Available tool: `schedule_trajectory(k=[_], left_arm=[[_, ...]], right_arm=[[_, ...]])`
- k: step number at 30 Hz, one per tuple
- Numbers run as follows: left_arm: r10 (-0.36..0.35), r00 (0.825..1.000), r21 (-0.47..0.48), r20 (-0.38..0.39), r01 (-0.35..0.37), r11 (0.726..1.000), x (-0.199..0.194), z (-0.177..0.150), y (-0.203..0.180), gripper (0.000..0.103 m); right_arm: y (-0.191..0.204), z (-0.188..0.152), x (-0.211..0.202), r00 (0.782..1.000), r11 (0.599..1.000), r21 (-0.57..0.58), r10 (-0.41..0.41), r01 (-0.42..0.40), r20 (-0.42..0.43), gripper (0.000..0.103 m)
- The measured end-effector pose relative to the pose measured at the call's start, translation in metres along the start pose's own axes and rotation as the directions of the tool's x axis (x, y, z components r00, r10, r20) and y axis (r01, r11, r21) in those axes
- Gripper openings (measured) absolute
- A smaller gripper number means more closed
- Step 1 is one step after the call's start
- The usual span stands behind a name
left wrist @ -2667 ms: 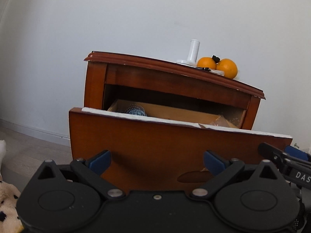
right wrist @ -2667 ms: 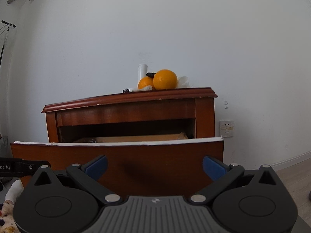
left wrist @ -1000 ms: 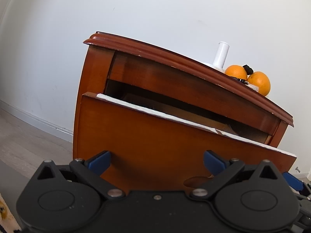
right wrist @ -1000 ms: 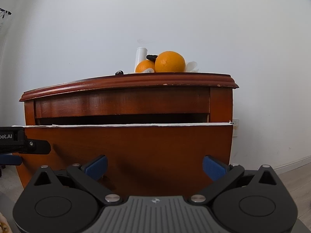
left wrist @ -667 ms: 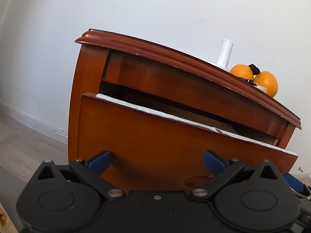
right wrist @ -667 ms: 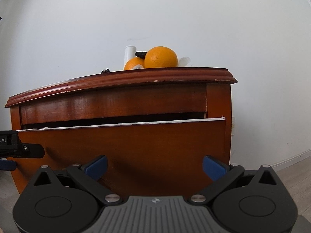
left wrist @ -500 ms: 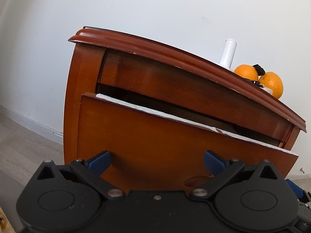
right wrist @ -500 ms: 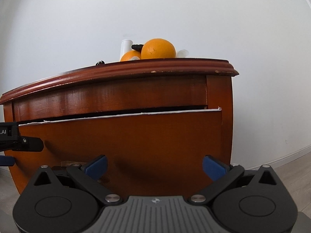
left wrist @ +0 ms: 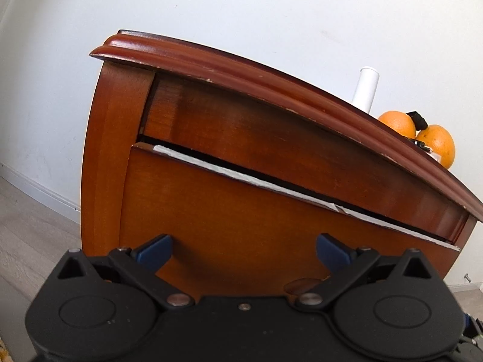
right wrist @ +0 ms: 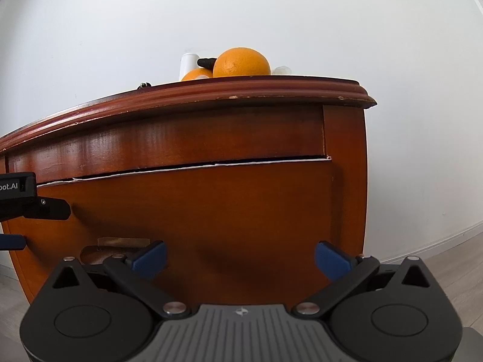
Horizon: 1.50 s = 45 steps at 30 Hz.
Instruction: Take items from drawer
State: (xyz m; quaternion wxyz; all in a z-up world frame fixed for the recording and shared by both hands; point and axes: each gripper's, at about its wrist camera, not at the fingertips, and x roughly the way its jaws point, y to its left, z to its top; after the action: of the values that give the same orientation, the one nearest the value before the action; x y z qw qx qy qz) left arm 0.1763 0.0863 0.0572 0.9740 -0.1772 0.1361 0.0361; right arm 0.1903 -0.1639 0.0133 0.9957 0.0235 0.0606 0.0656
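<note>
The brown wooden drawer front of the nightstand is almost closed, with only a thin dark gap along its white-edged top. My left gripper is open and empty, its blue fingertips right at the drawer front. My right gripper is open and empty, also right at the drawer front. The drawer's inside is hidden. On the nightstand top stand two oranges and a white cylinder.
The left gripper's body shows at the left edge of the right wrist view. A handle cut-out sits low in the drawer front. White wall behind, pale wood floor on both sides.
The drawer has gone from wide open to almost shut. Both grippers have moved forward with it, close to the nightstand, and stayed open.
</note>
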Motion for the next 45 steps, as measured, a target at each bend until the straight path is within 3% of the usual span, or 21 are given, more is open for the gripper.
schedule_trajectory(k=[11,17,23,33,35,38,41,45], left_arm=[[0.012,1.0,0.006,0.015,-0.012,1.0,0.004,-0.001,-0.001,0.103],[-0.019,0.999,0.094,0.029,0.017,0.995,-0.004,-0.007,-0.001,0.102],[0.003,0.998,0.207,0.07,-0.018,0.978,-0.045,-0.013,-0.016,0.102],[0.006,0.999,0.21,0.051,-0.016,0.977,-0.096,-0.026,-0.027,0.103],[0.055,0.998,0.211,0.039,-0.062,0.975,-0.112,-0.031,-0.03,0.103],[0.056,0.998,0.22,0.015,-0.058,0.974,-0.136,-0.045,-0.026,0.103],[0.063,0.998,0.197,0.004,-0.062,0.979,-0.153,-0.055,-0.025,0.103],[0.055,0.998,0.159,-0.032,-0.05,0.986,-0.159,-0.067,-0.023,0.103]], right_arm=[[-0.004,-0.006,0.006,0.999,1.0,0.002,-0.007,0.007,-0.033,0.103],[0.001,-0.003,-0.004,0.997,0.999,-0.031,0.022,-0.025,-0.077,0.103],[0.002,0.002,-0.031,0.996,0.999,-0.028,0.037,-0.039,-0.081,0.103],[0.011,0.001,-0.076,0.989,0.994,-0.056,0.086,-0.094,-0.121,0.103],[0.015,-0.001,-0.088,0.989,0.991,-0.1,0.074,-0.087,-0.126,0.103],[0.019,-0.007,-0.108,0.992,0.985,-0.17,0.01,-0.031,-0.123,0.103],[0.01,-0.013,-0.121,0.987,0.994,-0.095,0.038,-0.053,-0.155,0.103],[0.001,-0.017,-0.128,0.964,0.995,-0.001,0.101,-0.104,-0.244,0.103]])
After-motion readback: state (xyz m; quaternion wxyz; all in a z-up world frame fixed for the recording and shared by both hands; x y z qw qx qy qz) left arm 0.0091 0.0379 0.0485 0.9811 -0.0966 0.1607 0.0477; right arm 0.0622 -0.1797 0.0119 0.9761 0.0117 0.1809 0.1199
